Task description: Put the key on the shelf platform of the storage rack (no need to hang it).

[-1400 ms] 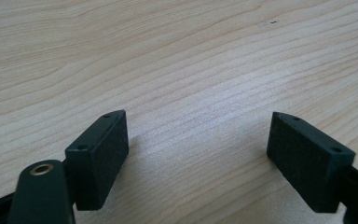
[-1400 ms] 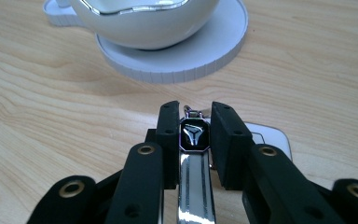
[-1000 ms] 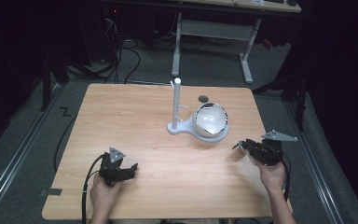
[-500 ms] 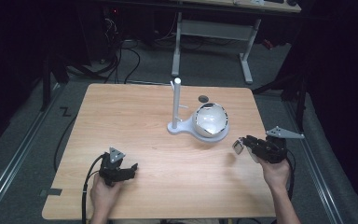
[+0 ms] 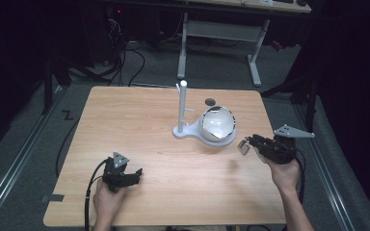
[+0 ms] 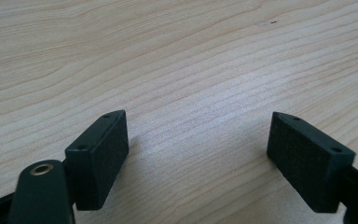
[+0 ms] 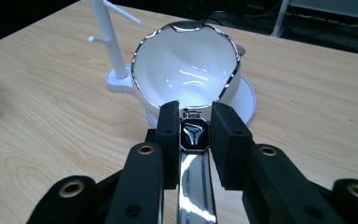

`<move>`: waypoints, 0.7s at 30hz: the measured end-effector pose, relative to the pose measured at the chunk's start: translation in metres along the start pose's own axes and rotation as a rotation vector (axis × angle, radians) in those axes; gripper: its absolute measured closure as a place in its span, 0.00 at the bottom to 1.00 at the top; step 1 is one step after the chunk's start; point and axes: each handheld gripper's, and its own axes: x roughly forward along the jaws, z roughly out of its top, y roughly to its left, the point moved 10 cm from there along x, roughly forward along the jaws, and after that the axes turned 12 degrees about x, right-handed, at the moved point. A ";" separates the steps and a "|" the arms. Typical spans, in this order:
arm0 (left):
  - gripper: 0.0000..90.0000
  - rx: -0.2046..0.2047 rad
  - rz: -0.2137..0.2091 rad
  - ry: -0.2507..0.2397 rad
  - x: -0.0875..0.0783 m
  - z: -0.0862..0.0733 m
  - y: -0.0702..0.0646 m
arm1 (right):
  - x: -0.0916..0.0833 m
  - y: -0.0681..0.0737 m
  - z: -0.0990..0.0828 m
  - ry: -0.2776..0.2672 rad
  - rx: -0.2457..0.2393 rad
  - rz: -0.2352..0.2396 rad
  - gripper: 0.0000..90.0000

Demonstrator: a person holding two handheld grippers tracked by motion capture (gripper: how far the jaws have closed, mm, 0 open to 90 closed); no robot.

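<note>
The wooden table (image 5: 139, 125) is stretching out under me, and the white stand (image 5: 183, 108) with its upright post is sitting near the middle. The white bowl (image 7: 186, 77) is tipped on that stand's base, its opening facing my right gripper (image 7: 193, 135). I'm clamping a watch (image 7: 194, 133) there, dark face pinched between the pads, shiny band running back toward me, just short of the bowl. My left gripper (image 6: 198, 149) is resting low over bare wood, jaws spread wide, gripping nothing.
</note>
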 end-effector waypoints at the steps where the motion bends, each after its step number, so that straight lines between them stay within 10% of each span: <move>1: 0.23 0.000 0.000 0.000 0.000 0.000 0.000 | 0.000 0.001 0.002 -0.004 -0.002 0.003 0.83; 21: 0.23 0.000 0.000 0.000 0.000 0.000 0.000 | 0.018 0.028 0.052 -0.007 -0.070 0.045 0.83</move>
